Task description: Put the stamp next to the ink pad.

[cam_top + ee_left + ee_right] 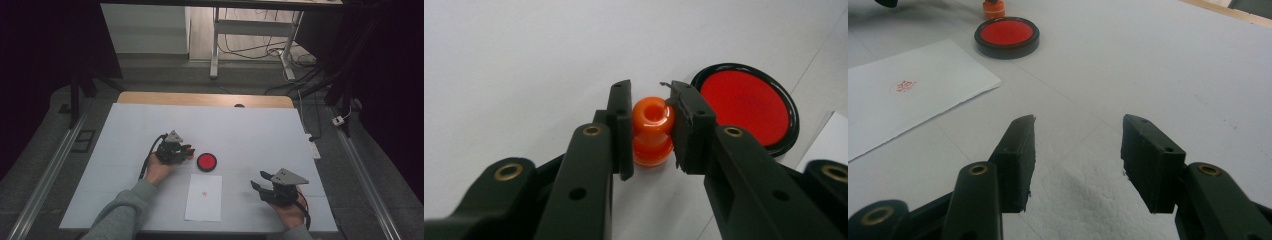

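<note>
Orange stamp [652, 131]: glossy, smooth plastic, catching highlights on its rounded top. Ink pad [746, 107]: shiny black rim, probably plastic, around a matt red pad surface. Paper sheet [908, 92]: white, matt, flat, bearing one red stamped mark. Table cover [260, 130]: white, matt, faintly grainy close up (foam-like texture in the right gripper view). Table edge [200, 99]: pale wood. Left gripper [650, 122] and right gripper [1078, 150]: matt black plastic jaws with brass-coloured metal rivets. Sleeve [120, 215]: grey knit cloth.
</note>
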The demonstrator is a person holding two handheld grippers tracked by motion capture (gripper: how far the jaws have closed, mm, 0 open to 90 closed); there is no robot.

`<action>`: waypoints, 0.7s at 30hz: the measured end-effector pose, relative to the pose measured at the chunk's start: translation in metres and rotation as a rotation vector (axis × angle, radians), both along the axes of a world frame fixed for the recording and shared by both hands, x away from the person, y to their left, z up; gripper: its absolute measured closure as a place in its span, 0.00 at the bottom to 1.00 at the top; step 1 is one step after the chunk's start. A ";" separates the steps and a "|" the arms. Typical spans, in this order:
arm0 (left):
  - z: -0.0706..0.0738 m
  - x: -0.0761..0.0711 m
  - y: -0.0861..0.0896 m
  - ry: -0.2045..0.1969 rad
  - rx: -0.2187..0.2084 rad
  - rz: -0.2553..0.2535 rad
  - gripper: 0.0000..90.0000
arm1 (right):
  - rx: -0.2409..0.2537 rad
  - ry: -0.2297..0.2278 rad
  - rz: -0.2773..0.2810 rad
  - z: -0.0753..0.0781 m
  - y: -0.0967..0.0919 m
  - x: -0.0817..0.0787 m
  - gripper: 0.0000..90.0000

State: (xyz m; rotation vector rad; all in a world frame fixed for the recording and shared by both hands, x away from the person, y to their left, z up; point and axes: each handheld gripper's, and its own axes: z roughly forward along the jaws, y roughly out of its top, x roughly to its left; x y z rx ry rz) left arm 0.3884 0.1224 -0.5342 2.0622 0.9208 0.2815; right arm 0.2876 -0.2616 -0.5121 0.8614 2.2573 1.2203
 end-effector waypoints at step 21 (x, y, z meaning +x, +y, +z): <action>0.011 -0.006 0.007 -0.013 -0.090 -0.007 0.50 | 0.005 -0.001 0.000 0.001 -0.001 0.000 0.52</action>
